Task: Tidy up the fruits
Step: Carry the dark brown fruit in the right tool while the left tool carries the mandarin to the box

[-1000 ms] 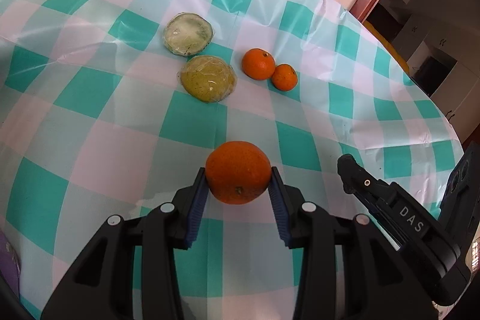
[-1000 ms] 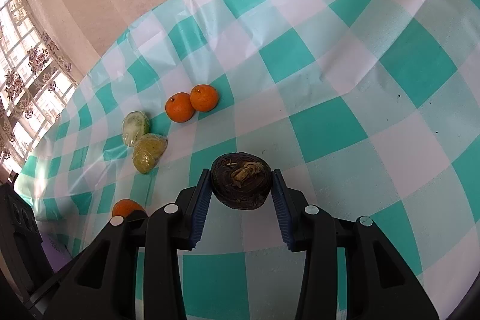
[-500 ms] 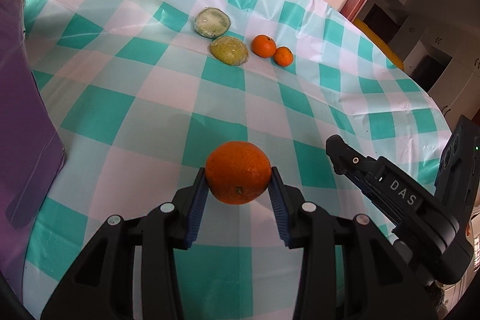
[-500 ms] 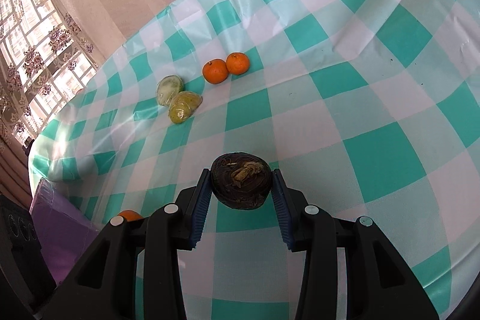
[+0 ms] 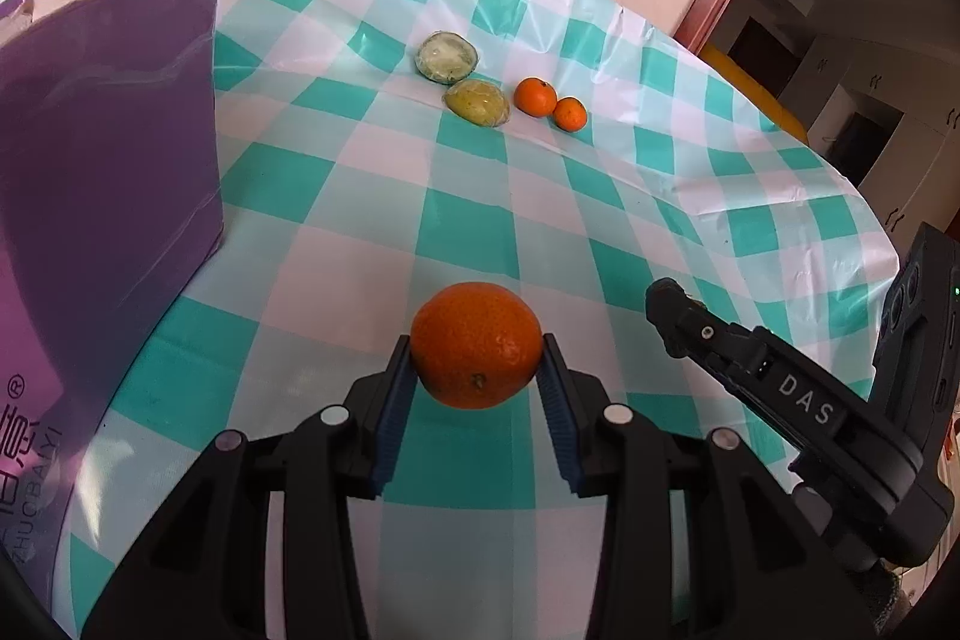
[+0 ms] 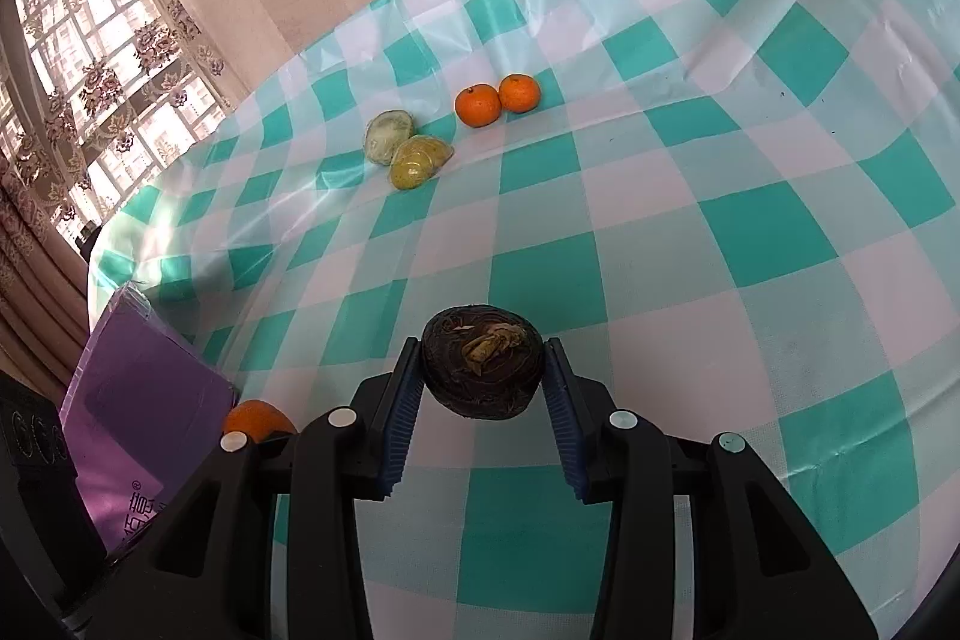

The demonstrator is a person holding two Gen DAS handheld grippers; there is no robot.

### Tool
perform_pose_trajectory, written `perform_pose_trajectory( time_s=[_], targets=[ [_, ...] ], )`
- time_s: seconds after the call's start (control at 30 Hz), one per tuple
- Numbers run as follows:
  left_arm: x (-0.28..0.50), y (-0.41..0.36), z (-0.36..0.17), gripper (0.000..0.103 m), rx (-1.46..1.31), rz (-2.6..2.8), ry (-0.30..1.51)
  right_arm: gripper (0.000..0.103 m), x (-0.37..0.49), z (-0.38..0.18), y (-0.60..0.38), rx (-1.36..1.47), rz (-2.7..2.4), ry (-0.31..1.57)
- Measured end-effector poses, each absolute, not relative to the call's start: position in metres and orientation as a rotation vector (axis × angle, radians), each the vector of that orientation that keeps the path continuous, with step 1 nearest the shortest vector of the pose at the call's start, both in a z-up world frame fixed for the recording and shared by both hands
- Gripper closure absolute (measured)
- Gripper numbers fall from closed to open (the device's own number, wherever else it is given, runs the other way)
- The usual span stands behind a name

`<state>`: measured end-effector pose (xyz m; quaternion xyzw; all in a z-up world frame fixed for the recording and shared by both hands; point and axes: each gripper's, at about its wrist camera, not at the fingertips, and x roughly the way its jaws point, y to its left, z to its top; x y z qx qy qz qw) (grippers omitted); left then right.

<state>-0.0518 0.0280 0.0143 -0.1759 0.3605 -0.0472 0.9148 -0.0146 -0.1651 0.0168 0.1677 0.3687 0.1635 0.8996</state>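
Both sets of fingers are pinching fruit, each held above the teal-and-white checked tablecloth (image 5: 468,232).
left gripper (image 5: 477,370) clamps a round orange (image 5: 476,345) at lower centre; right gripper (image 6: 483,376) squeezes a dark brown wrinkled fruit (image 6: 483,369). Purple cardboard box (image 5: 102,148) sits left, two small tangerines (image 5: 551,103) and two plastic-wrapped greenish fruits (image 5: 462,79) upper centre.

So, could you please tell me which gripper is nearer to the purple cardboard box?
Left. The left gripper, holding the orange, is right beside the purple cardboard box; the right gripper, holding the dark brown fruit, sits farther out.
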Motion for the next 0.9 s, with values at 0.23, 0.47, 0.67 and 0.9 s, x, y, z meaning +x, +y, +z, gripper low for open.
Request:
perform_pose_trajectory(
  time_s=[0.23,0.47,0.67,0.9],
  targets=[
    [-0.066,0.026,0.018,0.062,-0.33,-0.085,0.712,0.063,-0.029,0.018,-0.152,0.312,0.38,0.766],
    [-0.078,0.037,0.019,0.062,-0.372,-0.079,0.688,0.063,-0.036,0.02,-0.143,0.287,0.401,0.764],
    [-0.101,0.045,0.029,0.062,-0.356,-0.042,0.641,0.063,-0.044,0.027,-0.134,0.274,0.432,0.735],
    [-0.139,0.055,0.07,0.062,-0.268,0.053,0.539,0.063,-0.059,0.059,-0.109,0.257,0.519,0.68]
  ],
)
